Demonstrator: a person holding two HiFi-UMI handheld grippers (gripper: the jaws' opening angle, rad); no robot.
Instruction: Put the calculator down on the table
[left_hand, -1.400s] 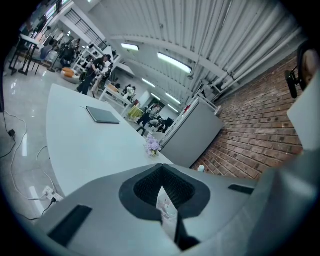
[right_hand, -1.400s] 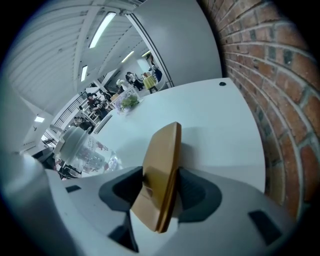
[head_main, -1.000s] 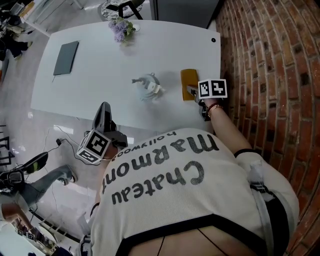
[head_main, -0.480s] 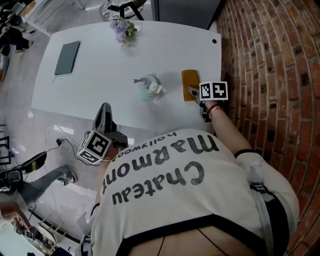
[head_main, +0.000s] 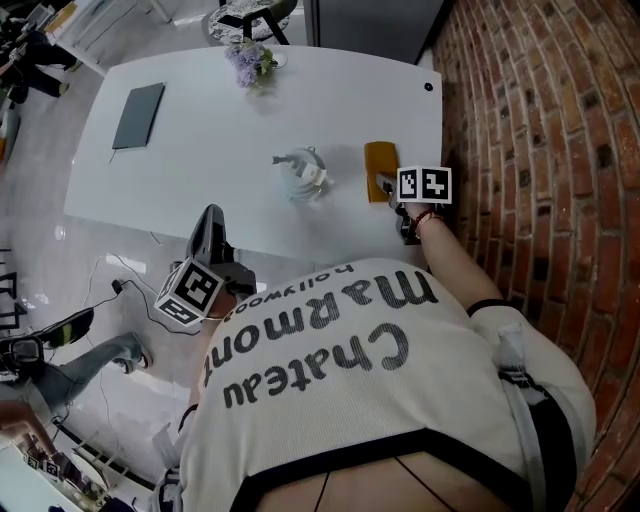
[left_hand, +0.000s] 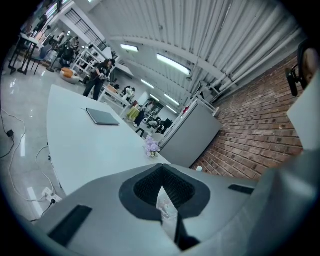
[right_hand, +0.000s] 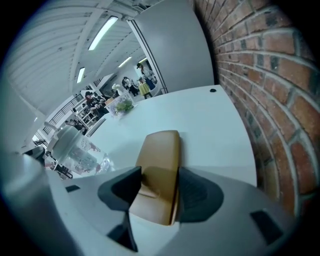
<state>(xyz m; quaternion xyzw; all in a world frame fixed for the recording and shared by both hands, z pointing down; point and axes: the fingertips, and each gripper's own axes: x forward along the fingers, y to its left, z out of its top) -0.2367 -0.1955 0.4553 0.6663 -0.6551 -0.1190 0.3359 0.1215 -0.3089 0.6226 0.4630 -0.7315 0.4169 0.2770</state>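
Calculator (right_hand: 159, 167), a tan slab, is clamped at its near end by the right tongs (head_main: 388, 185): the two jaws press on its long side edges and are only as far apart as the slab is wide. It is over the right part of the white desk (head_main: 200, 170), close to the edge that runs along the brick wall (head_main: 540, 150).

Its long axis points straight out ahead of the right tongs, in line with the jaws and toward the far side of the desk. In the right gripper view its broad face is turned up and a little to the left, so it seems slightly rolled and not quite flat. Whether its far end already touches the desk cannot be told from either view; it looks very low.

To its left, near but apart, stands a clear container (head_main: 300, 172). A bunch of flowers (head_main: 245, 60) and a dark flat notebook (head_main: 137, 115) lie well away.

The left tongs (head_main: 208, 218) hang off the desk's near edge above the floor, jaws drawn together with nothing between them, far from the calculator. The put-down therefore seems to fall to the right hand alone: level the slab, lower it onto the bare patch beneath, then part the jaws sideways.
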